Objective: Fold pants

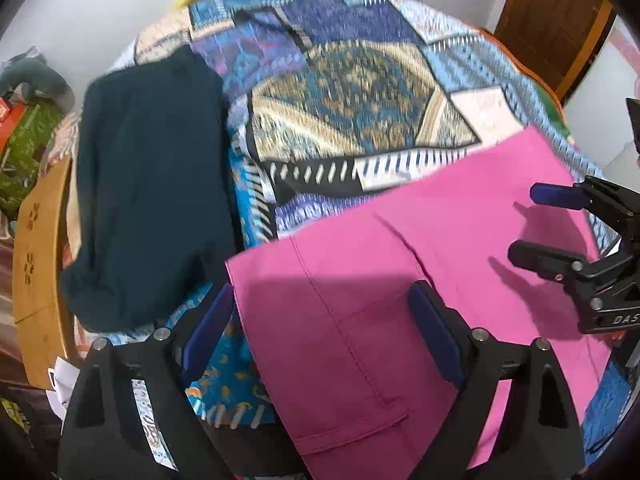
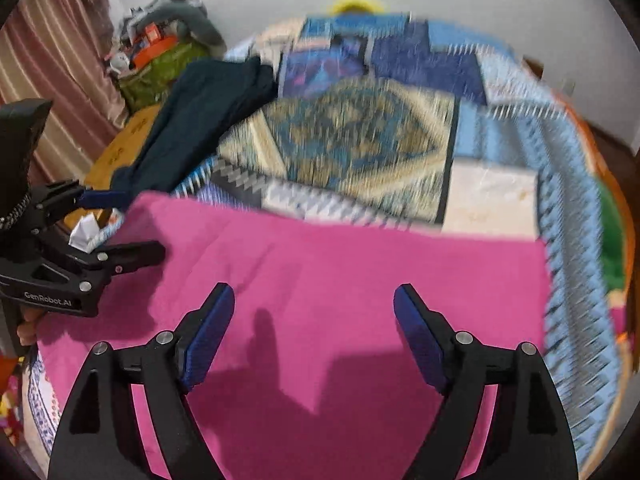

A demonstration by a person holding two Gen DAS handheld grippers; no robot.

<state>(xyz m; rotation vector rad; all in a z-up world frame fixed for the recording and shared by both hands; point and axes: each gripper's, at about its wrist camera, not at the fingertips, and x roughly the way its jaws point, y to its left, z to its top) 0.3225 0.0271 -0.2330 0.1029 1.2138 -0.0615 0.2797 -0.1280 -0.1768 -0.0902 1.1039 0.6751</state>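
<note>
On the far left, beside the bed, stood a wooden stool [image 1: 38,248] and, beyond it, a heap of clutter with a green bag [image 2: 160,70] against a striped curtain [image 2: 52,64]. A dark teal garment [image 1: 148,188] lay folded on the left part of the patchwork bedspread [image 1: 360,92], reaching down to its near edge and well apart from your work.

Your left tool [image 1: 320,344] hung over the near left corner of the pink pants [image 1: 460,240], its jaws spread wide and released; the left blue pad [image 1: 208,332] sat past the cloth's left edge, over the bedspread, the right pad over the pink fabric, and nothing was clenched between them. In the right wrist view a few of your fingers [image 2: 28,326] showed under that tool's black body.

The pants lay flat on the near half of the bed, folded into a broad rectangle, with a seam and a pocket flap [image 1: 352,424] showing near your left tool.

Your right tool [image 2: 314,340] hovered above the right part of the pants, jaws likewise apart and empty, both pads clear of the cloth, their shadows falling on the pink. To the right of the bedspread's fringed edge stood a brown door [image 1: 556,20]
</note>
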